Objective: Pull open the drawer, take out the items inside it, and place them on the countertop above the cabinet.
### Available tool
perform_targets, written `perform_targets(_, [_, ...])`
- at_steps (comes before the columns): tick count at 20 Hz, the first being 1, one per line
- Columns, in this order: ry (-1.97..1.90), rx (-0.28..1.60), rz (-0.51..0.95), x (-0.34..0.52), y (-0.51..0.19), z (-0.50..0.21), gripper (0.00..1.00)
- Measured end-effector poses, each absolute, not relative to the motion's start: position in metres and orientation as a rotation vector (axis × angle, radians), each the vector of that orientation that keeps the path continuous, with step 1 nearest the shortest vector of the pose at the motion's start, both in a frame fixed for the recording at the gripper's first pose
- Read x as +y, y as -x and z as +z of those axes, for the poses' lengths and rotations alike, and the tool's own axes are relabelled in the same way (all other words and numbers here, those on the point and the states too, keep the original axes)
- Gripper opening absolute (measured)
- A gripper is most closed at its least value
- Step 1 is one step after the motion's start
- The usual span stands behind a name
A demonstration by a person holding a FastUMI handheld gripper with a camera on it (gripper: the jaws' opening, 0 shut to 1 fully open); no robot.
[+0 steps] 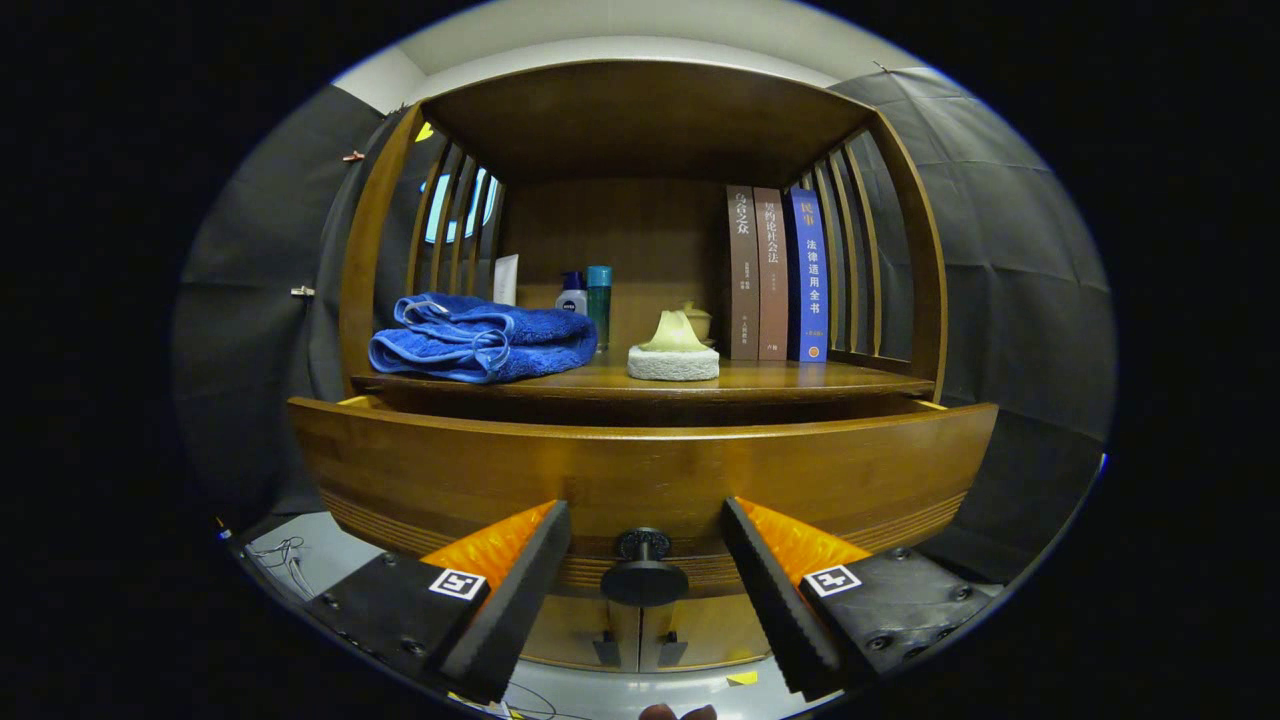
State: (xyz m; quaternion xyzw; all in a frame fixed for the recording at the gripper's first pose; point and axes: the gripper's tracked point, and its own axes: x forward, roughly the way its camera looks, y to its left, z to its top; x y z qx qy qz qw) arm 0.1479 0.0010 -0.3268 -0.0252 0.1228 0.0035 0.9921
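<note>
We see the drawer (640, 470) pulled partly out beneath the countertop (800, 378), its knob (643, 572) between our gripper (645, 545) fingers, which stand wide and untouching. Above, a blue towel (480, 338) lies near the countertop's left edge, books (778, 273) toward its right.

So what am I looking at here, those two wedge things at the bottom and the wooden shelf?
The wedges are the two fingers of a hand-held gripper; the camera rides on it, looking forward. They stand open on either side of a drawer knob, gripping nothing. The drawer is pulled partly out; its inside is hidden. On the countertop above lie a folded blue towel, small bottles, a pale object on a white pad and three upright books.
</note>
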Motion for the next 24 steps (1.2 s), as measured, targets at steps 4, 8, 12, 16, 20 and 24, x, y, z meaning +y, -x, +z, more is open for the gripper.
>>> perform_targets(4, [0.047, 0.258, 0.005, 0.002, -0.167, -0.33, 1.0])
perform_targets(8, [0.045, 0.267, 0.005, 0.002, -0.183, -0.332, 1.0])
perform_targets(12, [0.048, 0.284, 0.011, 0.001, -0.199, -0.334, 1.0])
perform_targets(16, [0.062, 0.278, 0.01, 0.001, -0.205, -0.335, 1.0])
perform_targets(20, [0.102, 0.272, 0.013, -0.001, -0.204, -0.338, 0.99])
perform_targets(24, [0.033, 0.292, -0.002, -0.004, -0.195, -0.325, 0.99])
